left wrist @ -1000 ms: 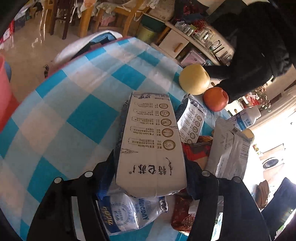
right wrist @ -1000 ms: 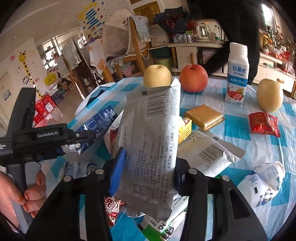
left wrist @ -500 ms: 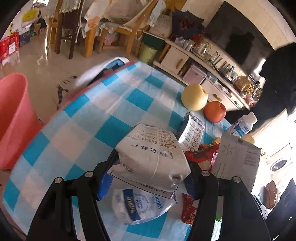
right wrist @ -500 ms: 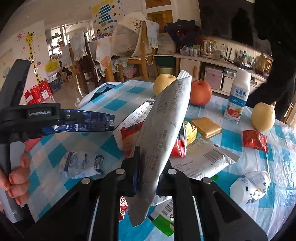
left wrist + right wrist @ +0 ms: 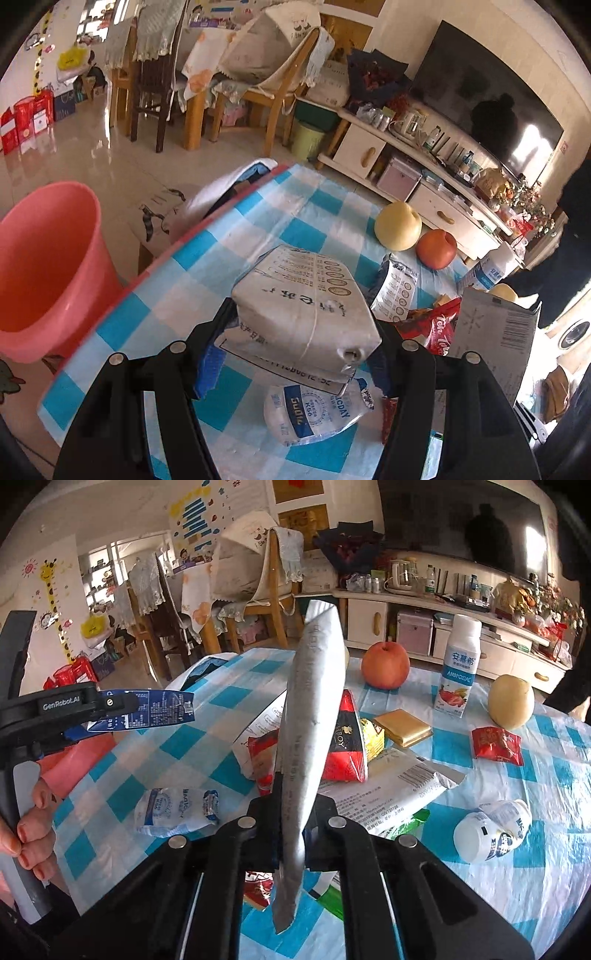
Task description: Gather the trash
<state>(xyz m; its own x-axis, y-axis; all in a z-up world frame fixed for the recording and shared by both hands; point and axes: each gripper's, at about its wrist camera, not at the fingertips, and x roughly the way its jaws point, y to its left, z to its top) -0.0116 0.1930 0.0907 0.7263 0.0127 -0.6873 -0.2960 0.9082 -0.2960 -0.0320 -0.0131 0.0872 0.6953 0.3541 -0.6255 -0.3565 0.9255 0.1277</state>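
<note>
My left gripper [image 5: 303,341] is clamped on a crushed white milk carton [image 5: 306,310], which I hold lifted over the near left corner of the table [image 5: 221,258] and its blue-and-white checked cloth. Off that corner, on the floor, stands the pink bucket [image 5: 48,266]. My right gripper [image 5: 293,808] has just pinched fully shut on a flat silver pouch [image 5: 310,716], which stands on edge between the pads, its top rising over the middle of the table and its bottom hanging below the jaws. Under the carton, close to the near edge, a squashed white and blue milk bag [image 5: 177,812] lies on the cloth. More wrappers are heaped in the middle: a red snack bag [image 5: 343,746] and a flat grey packet [image 5: 391,790]. A small tipped-over bottle [image 5: 491,830] lies toward the near right edge. Toward the far edge sit a red apple [image 5: 386,666], an upright yoghurt bottle [image 5: 460,668] and a yellow pear [image 5: 511,701]. The fingers of my left hand [image 5: 33,827] wrap the handle.
</note>
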